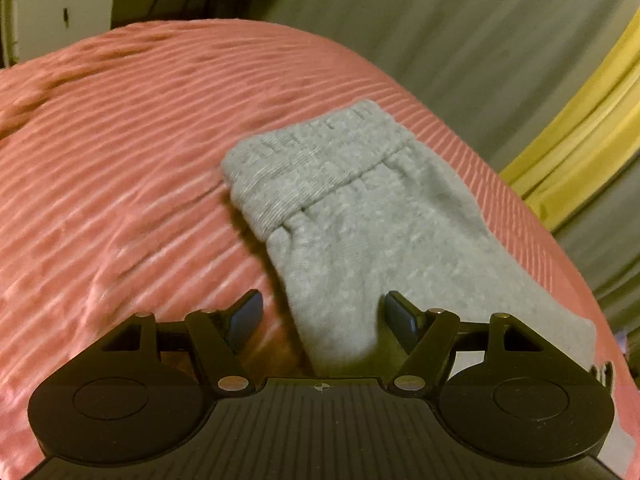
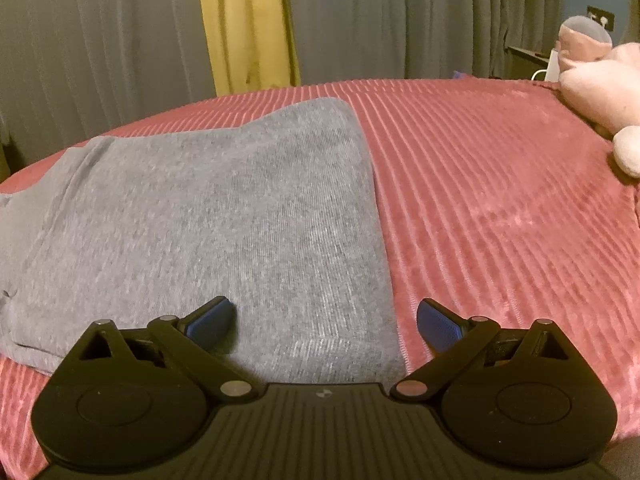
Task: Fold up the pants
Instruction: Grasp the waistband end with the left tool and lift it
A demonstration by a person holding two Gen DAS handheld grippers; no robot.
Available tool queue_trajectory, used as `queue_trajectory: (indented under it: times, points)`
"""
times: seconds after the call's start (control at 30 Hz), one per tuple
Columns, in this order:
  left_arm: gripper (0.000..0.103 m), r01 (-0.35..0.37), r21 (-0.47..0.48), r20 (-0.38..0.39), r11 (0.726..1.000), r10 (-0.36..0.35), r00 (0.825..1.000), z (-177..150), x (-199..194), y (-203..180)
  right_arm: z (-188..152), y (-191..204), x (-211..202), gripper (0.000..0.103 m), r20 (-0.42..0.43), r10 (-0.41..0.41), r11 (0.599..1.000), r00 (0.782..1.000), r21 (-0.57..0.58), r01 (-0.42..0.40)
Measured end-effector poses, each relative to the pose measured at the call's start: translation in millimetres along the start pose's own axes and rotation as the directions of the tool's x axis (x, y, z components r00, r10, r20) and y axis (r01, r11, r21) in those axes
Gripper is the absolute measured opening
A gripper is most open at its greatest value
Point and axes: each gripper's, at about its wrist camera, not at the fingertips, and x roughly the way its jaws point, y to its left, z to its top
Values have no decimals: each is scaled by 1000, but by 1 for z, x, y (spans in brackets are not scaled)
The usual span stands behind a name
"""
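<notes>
Grey sweatpants (image 1: 360, 216) lie folded on a pink ribbed bedspread (image 1: 120, 168), the elastic waistband at the far end in the left wrist view. My left gripper (image 1: 322, 312) is open, its jaws either side of the near edge of the pants, just above them. In the right wrist view the pants (image 2: 208, 208) lie flat and spread to the left. My right gripper (image 2: 326, 322) is open over the pants' right near corner, with one finger above the cloth and the other above the bedspread (image 2: 500, 200). Neither gripper holds anything.
Grey curtains (image 2: 400, 20) with a yellow panel (image 2: 248, 24) hang behind the bed. A pink plush toy (image 2: 600, 92) lies at the bed's far right. A white cabinet (image 1: 60, 8) and a chair stand beyond the bed in the left wrist view.
</notes>
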Motion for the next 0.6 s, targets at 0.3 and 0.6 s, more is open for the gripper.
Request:
queue_trajectory:
  times: [0.3,0.6]
  points:
    - [74,1,31,17,1000,-1,1000,12,15,-6,-1,1,6,99,9,7,1000,1000,14,-7]
    - [57,35,-23,35,999,-34,999,17,17,2,-2,3,8,99,23,3,1000,1000,14,-3]
